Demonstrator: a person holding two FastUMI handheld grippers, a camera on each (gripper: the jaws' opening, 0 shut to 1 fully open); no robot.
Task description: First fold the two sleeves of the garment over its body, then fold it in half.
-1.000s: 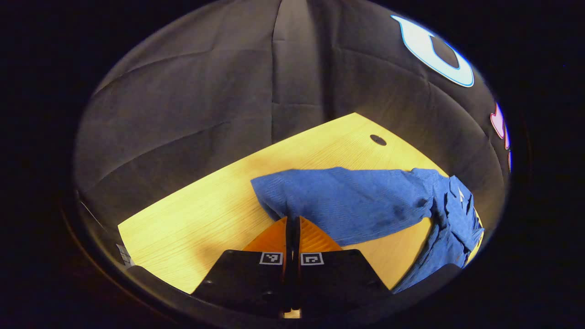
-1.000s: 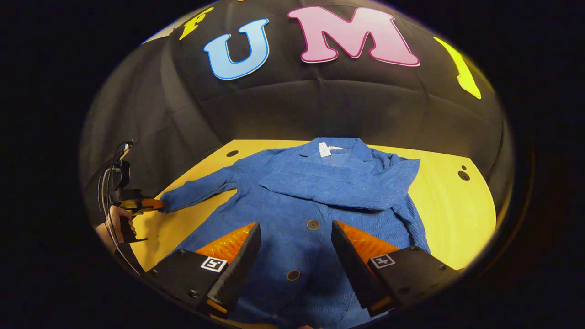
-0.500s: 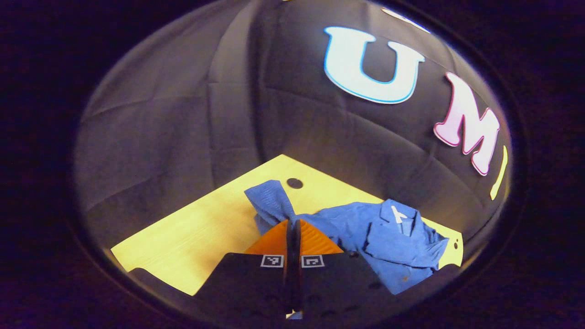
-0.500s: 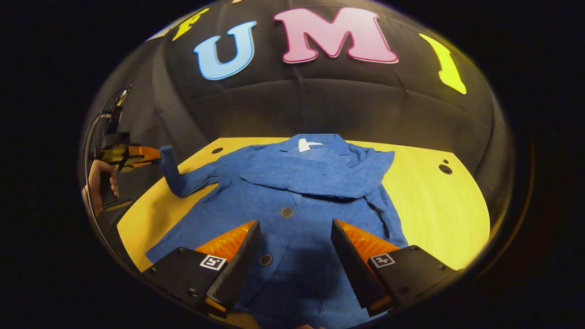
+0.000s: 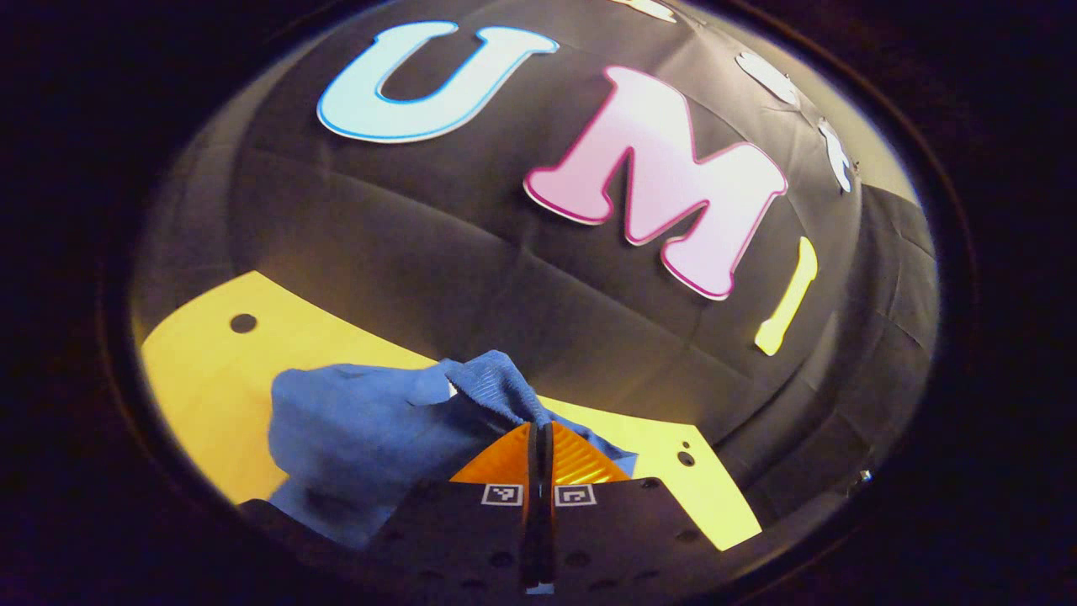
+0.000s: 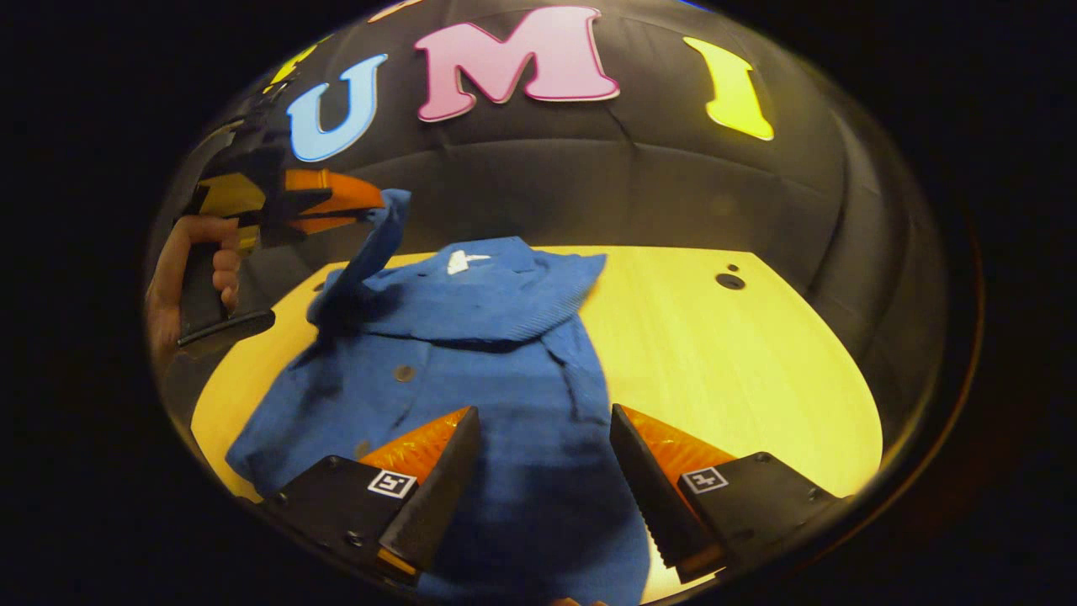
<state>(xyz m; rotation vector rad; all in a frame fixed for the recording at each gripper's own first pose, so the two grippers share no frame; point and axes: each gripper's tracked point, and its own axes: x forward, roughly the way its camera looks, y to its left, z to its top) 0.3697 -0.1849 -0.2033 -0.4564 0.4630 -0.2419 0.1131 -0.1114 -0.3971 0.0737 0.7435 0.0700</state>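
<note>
Lifted higher since a second ago, the left gripper (image 6: 370,202) pinched the limp sleeve cuff (image 6: 389,210) at ten o'clock above the jacket (image 6: 471,353) on the desk (image 6: 715,353), while the right gripper (image 6: 543,471) hung open.

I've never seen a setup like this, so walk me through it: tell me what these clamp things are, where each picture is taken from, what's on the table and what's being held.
There is no robot here. A person holds a two-finger hand-held gripper in each hand, and a fisheye camera rides on each one, looking out along its fingers.

In the left gripper view, the left hand-held gripper sits at the bottom, shut on the cuff of a blue sleeve. In the right gripper view you see that same tool from farther off, with the hand gripping it, lifting the sleeve up off the table.

The right hand-held gripper is open and holds nothing; it hangs above the blue jacket, which lies on the yellow wooden table. The jacket's other sleeve already lies folded across its chest.
</note>
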